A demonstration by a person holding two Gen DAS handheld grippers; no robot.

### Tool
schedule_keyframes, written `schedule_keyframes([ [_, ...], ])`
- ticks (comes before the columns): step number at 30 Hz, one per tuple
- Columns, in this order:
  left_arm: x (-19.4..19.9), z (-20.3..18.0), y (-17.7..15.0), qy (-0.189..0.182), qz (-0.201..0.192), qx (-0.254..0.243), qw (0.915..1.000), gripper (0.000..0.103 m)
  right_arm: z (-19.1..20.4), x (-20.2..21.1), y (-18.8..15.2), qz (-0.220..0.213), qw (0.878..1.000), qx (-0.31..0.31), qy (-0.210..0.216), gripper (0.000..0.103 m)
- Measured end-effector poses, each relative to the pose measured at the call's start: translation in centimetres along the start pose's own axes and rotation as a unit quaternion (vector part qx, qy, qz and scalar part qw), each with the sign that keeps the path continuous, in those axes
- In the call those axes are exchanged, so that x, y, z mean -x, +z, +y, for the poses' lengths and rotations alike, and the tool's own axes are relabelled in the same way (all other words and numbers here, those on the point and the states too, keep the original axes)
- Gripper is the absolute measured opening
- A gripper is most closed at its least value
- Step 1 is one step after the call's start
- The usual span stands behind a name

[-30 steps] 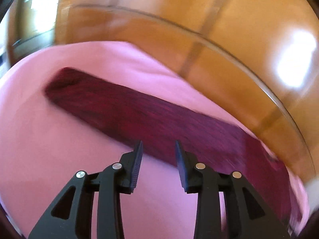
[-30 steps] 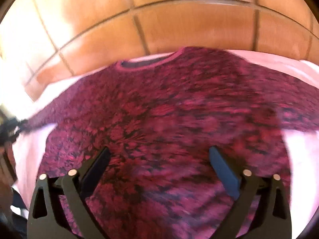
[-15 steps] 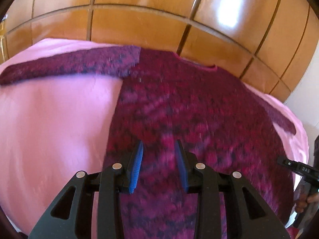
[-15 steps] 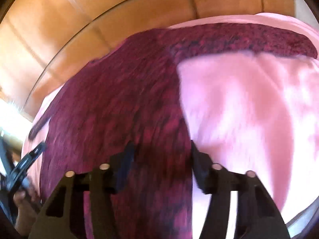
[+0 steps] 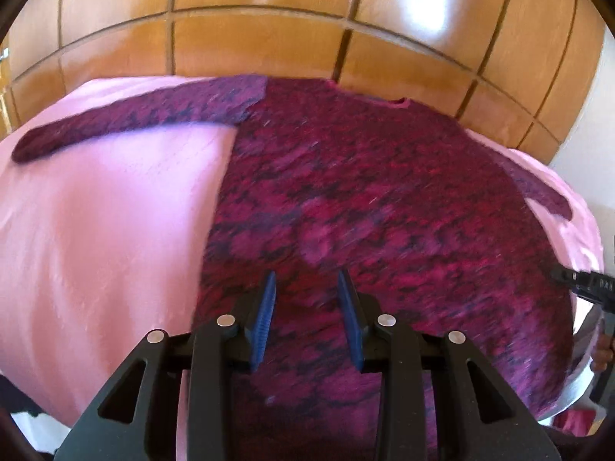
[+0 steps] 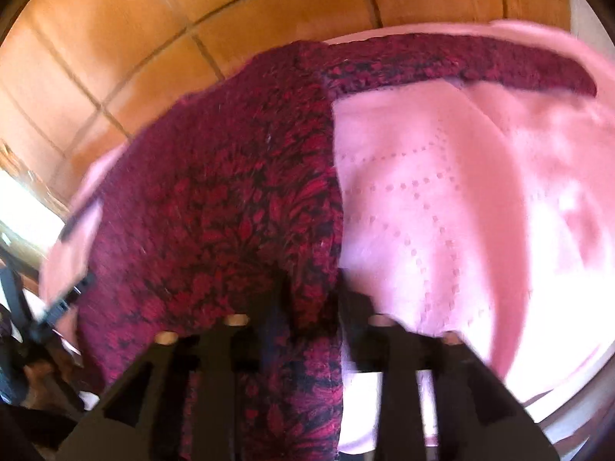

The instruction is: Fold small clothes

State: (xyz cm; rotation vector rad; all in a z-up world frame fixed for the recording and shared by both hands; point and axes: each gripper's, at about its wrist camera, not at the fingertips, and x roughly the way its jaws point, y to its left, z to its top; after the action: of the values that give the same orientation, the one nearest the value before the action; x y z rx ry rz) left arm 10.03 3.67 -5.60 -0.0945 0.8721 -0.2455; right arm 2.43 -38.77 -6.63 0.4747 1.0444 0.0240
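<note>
The glossy orange-brown tiled floor (image 5: 250,34) fills the top of both wrist views, from nine through twelve to three o'clock. On it lies the pale pink quilted cloth (image 5: 100,207), stitched with dotted lines that only the right wrist view resolves (image 6: 423,207).

Spread flat on that cloth is the dark red and black patterned knit sweater (image 5: 365,199), neckline toward twelve o'clock. The left wrist view shows one sleeve stretched out toward nine o'clock and the other reaching three o'clock; the right wrist view shows a sleeve running toward two o'clock, and the sweater's straight side edge down the middle of the frame.

The left gripper (image 5: 306,319) hovers over the sweater's lower body at six o'clock, its blue-padded jaws parted by a narrow gap with nothing between them. The right gripper (image 6: 311,299) is blurred; its dark jaws stand a little apart, straddling the sweater's side edge, and whether they pinch the fabric cannot be told.

Each view catches the other gripper at its edge: the right one at three o'clock in the left view, the left one at eight o'clock in the right view.
</note>
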Motion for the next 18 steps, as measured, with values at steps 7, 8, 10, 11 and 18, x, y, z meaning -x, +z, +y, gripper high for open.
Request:
schedule_keyframes([
  [7,-2.1,-4.3,2.4,-0.020,-0.006,-0.034,0.9992,0.036,-13.7,1.8,7.2,-0.122,0.961,-0.248,-0.002,0.051],
  [8,-2.6,-4.7,2.5,-0.021,-0.004,-0.033,0.9992,0.036,-15.2,1.6,7.9,-0.133,0.952,-0.274,-0.003,0.050],
  [10,-4.0,-5.0,2.5,-0.024,0.015,-0.027,0.9992,0.036,-19.0,1.4,9.6,-0.159,0.929,-0.333,0.007,0.042],
  [11,-4.5,-5.0,2.4,-0.024,0.023,-0.018,0.9993,0.038,-20.3,1.3,10.2,-0.170,0.919,-0.355,0.011,0.042],
  [18,-5.3,-5.2,2.1,-0.036,0.025,-0.009,0.9990,0.054,-25.8,0.1,15.7,-0.189,0.889,-0.417,-0.010,0.019],
])
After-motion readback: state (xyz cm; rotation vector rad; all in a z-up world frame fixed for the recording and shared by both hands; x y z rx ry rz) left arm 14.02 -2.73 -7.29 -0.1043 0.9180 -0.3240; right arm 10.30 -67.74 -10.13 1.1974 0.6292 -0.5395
